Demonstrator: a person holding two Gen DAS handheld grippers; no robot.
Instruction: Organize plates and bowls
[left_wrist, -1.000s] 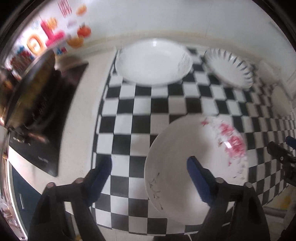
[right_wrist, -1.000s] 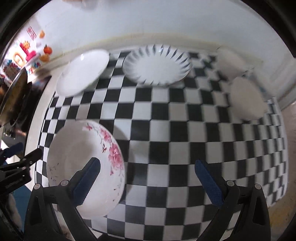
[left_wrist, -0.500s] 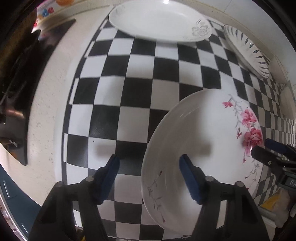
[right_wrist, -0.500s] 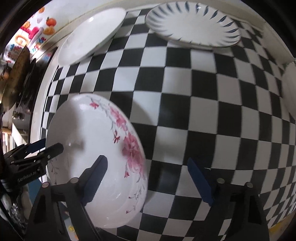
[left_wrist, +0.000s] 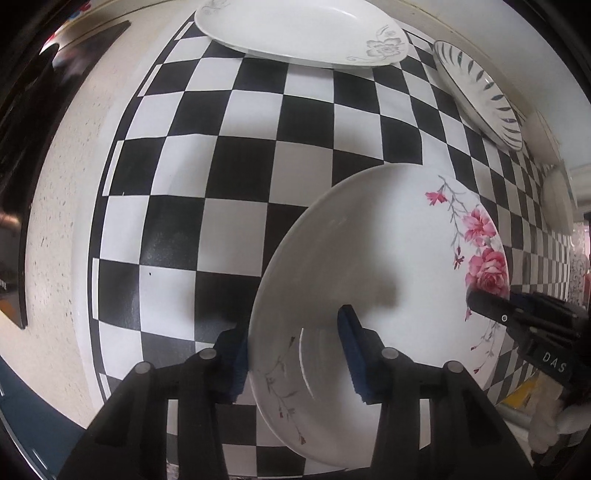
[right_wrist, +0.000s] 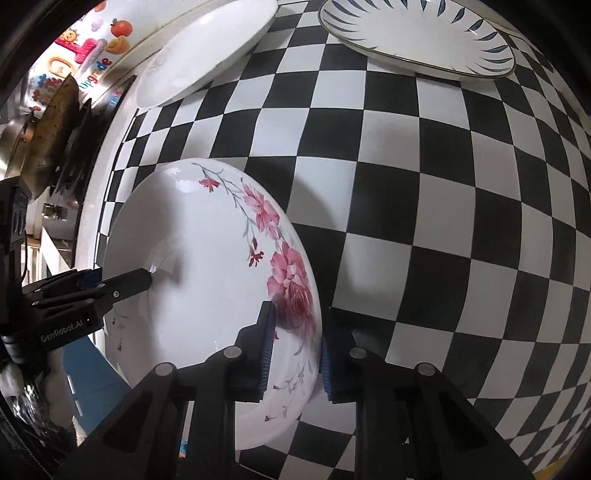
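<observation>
A white deep plate with pink roses (left_wrist: 388, 266) (right_wrist: 207, 266) lies on the black-and-white checked mat (left_wrist: 229, 155). My left gripper (left_wrist: 291, 354) points down over the plate's left rim. Its jaws are closing, one pad at the outer edge and the other still apart from the inner wall. My right gripper (right_wrist: 295, 350) straddles the opposite rim beside the roses. Its jaws are closing too, and both pads sit against the rim. Each gripper also shows in the other's view, the right gripper (left_wrist: 517, 325) and the left gripper (right_wrist: 110, 288).
A white plate with a grey flower (left_wrist: 295, 33) (right_wrist: 199, 55) and a plate with dark leaf strokes (left_wrist: 480, 99) (right_wrist: 417, 40) lie at the mat's far side. A pale dish (left_wrist: 557, 199) is at the right edge. A stove with a pan (right_wrist: 48, 122) stands left.
Both grippers have come down onto the rose plate and their jaws have narrowed from wide apart to close around its opposite rims. The plate itself has not shifted.
</observation>
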